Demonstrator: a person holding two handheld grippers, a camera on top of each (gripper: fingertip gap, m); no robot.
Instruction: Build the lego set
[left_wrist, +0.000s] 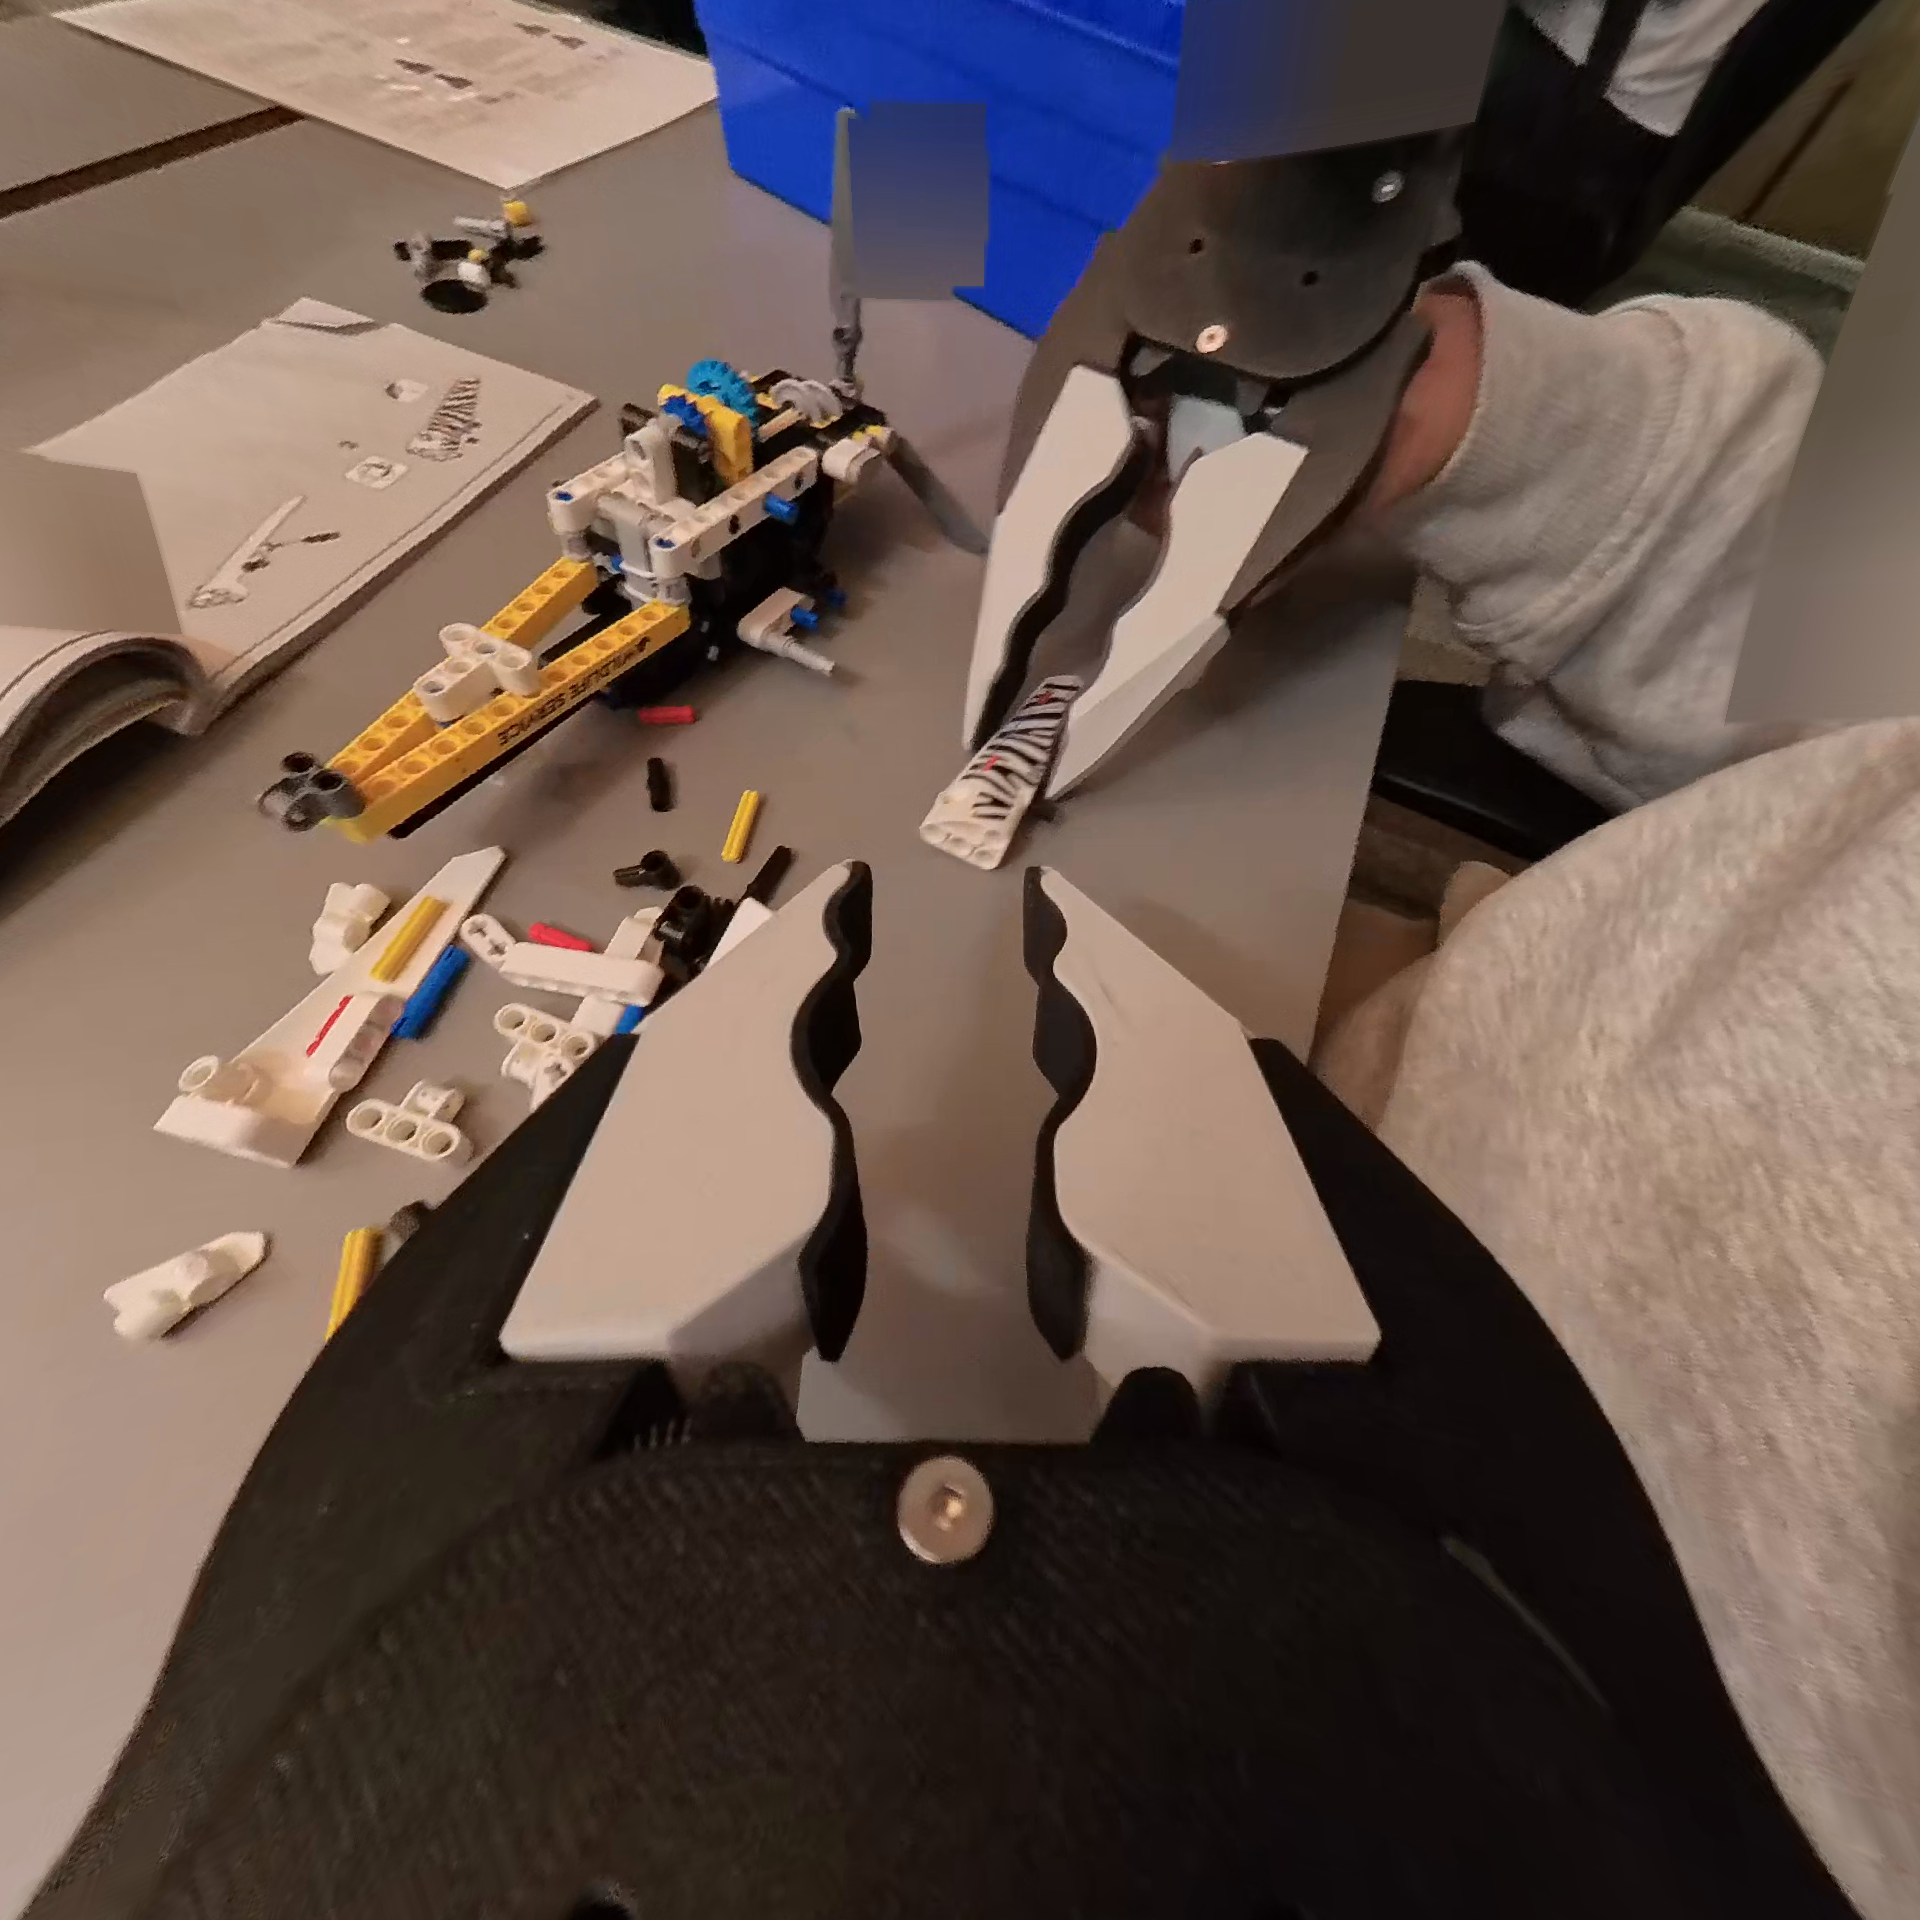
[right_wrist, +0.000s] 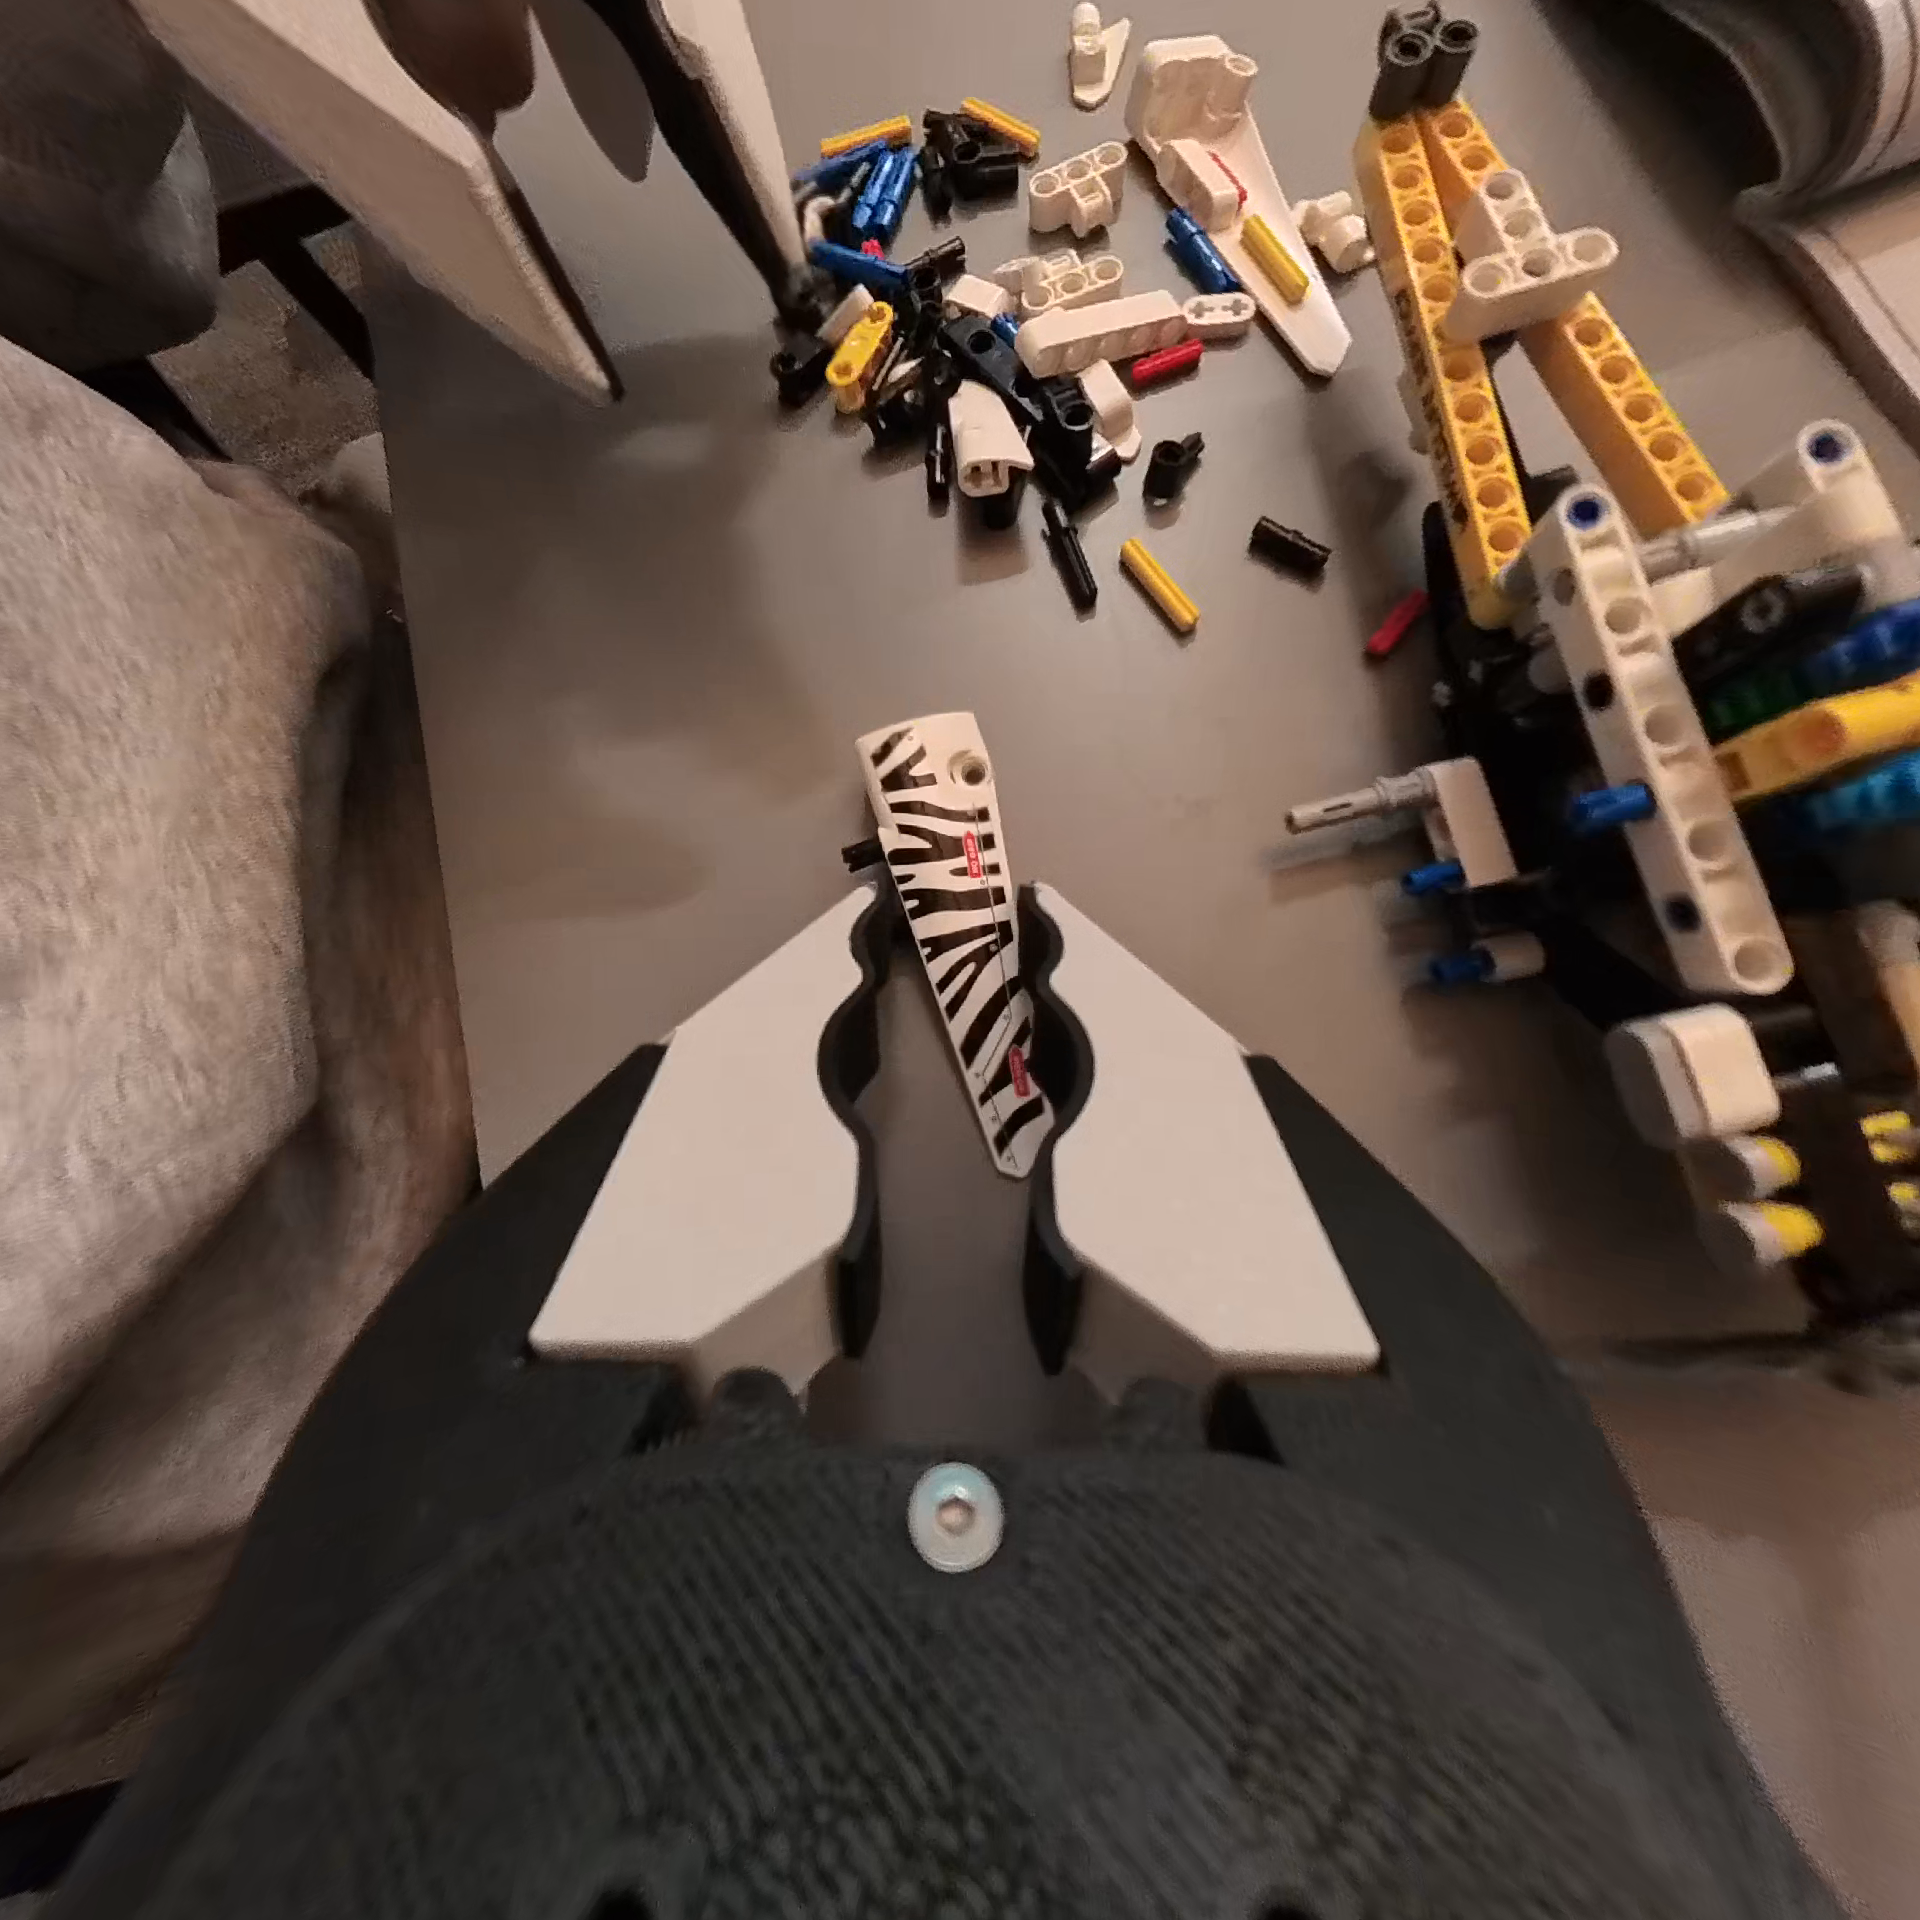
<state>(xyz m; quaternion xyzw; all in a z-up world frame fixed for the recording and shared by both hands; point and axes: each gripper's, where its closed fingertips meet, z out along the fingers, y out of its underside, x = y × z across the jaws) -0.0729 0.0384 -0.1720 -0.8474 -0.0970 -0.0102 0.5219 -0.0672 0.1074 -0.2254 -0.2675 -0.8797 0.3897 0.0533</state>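
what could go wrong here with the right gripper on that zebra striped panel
1. The zebra-striped panel lies skewed between the right gripper's open fingers, so it may twist or slip as they close.
2. It sits near the table edge and could be knocked off.
3. Swinging toward the model could scatter the loose pins.

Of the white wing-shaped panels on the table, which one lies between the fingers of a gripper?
The white panel with black zebra stripes, between the right hand-held gripper's open fingers. The plain white panel lies far off among loose pieces.
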